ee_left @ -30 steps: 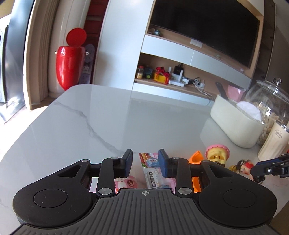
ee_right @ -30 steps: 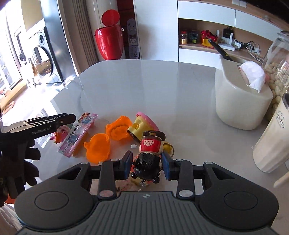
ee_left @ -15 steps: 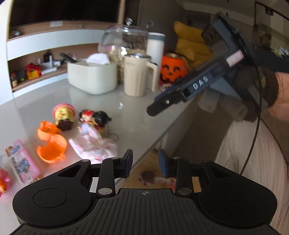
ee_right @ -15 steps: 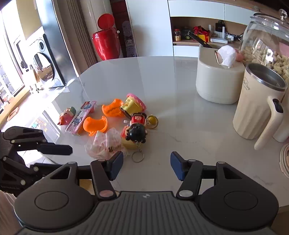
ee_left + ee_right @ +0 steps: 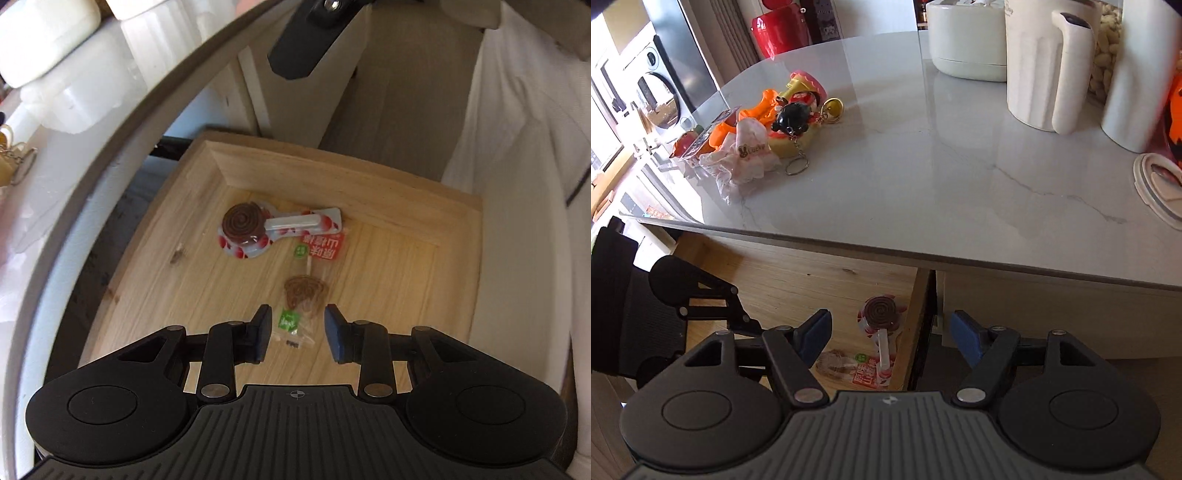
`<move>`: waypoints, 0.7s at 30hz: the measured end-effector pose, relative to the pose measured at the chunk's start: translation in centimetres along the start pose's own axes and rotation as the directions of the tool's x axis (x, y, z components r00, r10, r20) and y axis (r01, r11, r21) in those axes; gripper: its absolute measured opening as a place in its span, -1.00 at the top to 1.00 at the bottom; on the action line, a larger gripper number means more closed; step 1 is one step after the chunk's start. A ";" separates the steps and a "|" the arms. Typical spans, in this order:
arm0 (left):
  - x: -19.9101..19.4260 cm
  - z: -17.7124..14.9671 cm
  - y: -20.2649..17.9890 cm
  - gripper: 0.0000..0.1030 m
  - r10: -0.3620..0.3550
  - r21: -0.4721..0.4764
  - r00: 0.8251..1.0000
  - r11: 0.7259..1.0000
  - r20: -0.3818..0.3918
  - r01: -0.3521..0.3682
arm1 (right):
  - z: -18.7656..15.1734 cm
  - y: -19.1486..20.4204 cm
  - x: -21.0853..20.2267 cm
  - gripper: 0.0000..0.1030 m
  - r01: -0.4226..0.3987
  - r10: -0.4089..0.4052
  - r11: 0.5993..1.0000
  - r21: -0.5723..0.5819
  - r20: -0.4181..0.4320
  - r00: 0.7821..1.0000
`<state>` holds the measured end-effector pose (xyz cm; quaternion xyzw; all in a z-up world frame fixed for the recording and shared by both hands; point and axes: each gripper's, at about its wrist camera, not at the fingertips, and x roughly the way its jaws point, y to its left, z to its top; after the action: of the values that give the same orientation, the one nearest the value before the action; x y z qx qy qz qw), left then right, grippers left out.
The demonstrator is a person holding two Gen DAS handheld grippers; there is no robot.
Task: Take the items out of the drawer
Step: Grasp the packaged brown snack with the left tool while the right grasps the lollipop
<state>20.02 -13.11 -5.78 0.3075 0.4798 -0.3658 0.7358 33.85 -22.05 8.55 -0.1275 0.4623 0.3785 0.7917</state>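
Now two items remain in the open light-wood drawer [image 5: 436, 206]: a brown spiral lollipop in a red-and-white wrapper [image 5: 258, 230] near the far wall, and a clear packet of brown candy with a green label [image 5: 301, 306] just ahead of my left gripper [image 5: 297, 334], which has swung from the tabletop down over it, jaws part-spread and empty. My right gripper [image 5: 888, 338] has released the black-haired keychain doll [image 5: 792, 118] onto the white marble tabletop [image 5: 960, 177]; its jaws are opening, nothing between them, so both packets are still to lift.
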 end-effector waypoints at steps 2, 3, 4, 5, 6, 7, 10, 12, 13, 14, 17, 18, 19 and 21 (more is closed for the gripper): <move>1.3 0.6 0.1 0.32 0.020 -0.013 1.000 1.000 -0.022 -0.021 | 0.0 -0.3 0.1 -0.47 -0.018 0.018 1.000 0.017 -0.004 1.000; 1.9 0.9 0.2 0.32 0.032 -0.015 0.999 0.999 -0.028 -0.033 | -0.1 -0.4 0.1 -0.47 -0.020 0.020 1.000 0.021 -0.006 1.000; 2.4 1.0 0.4 0.32 0.042 -0.017 0.999 0.999 -0.035 -0.043 | -0.2 -0.5 0.1 -0.48 -0.021 0.022 1.000 0.023 -0.007 1.000; 2.7 1.1 0.5 0.32 0.047 -0.023 0.998 0.999 -0.039 -0.048 | -0.3 -0.6 0.1 -0.49 -0.023 0.023 0.999 0.026 -0.005 1.000; 3.0 1.3 0.6 0.32 0.047 -0.027 0.998 0.998 -0.042 -0.048 | -0.3 -0.6 0.1 -0.51 -0.023 0.023 0.999 0.026 -0.005 1.000; 3.3 1.4 0.7 0.32 0.044 -0.032 0.998 0.998 -0.046 -0.046 | -0.4 -0.7 -0.1 -0.53 -0.025 0.025 0.999 0.031 -0.002 1.000; 4.0 1.3 0.7 0.33 0.030 -0.026 0.998 0.999 -0.054 -0.031 | -0.5 -1.4 -0.6 -0.57 -0.036 0.035 0.997 0.066 0.017 0.999; 4.4 1.2 0.6 0.33 0.008 -0.017 0.999 1.000 -0.036 -0.009 | -0.5 -1.7 -0.7 -0.61 -0.040 0.038 0.995 0.088 0.022 0.999; 4.5 1.2 0.7 0.33 -0.008 -0.017 1.000 1.000 -0.020 0.007 | -0.5 -1.8 -0.7 -0.61 -0.040 0.038 0.995 0.096 0.024 0.999; 4.6 1.3 0.8 0.31 -0.017 -0.020 1.000 1.000 -0.003 0.017 | -0.4 -1.9 -0.7 -0.61 -0.040 0.037 0.994 0.100 0.025 0.999; 5.0 1.3 1.0 0.27 -0.035 -0.026 0.999 0.999 0.013 0.036 | -0.4 -1.7 -0.7 -0.61 -0.039 0.036 0.994 0.098 0.029 0.999; 5.1 1.2 1.1 0.27 -0.041 -0.022 0.999 0.999 0.018 0.042 | -0.4 -1.6 -0.7 -0.62 -0.035 0.033 0.995 0.096 0.028 0.999; 5.1 1.0 1.2 0.27 -0.049 -0.018 0.999 0.999 0.020 0.049 | -0.4 -1.5 -0.7 -0.62 -0.032 0.030 0.995 0.092 0.027 0.999; 5.2 0.7 1.3 0.23 -0.072 -0.012 0.997 0.997 0.008 0.072 | -0.5 -1.4 -0.6 -0.62 -0.029 0.027 0.996 0.085 0.024 0.999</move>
<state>22.85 -14.22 -10.25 0.2843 0.4899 -0.3901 0.7259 34.41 -23.56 8.58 -0.0825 0.4708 0.3709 0.7962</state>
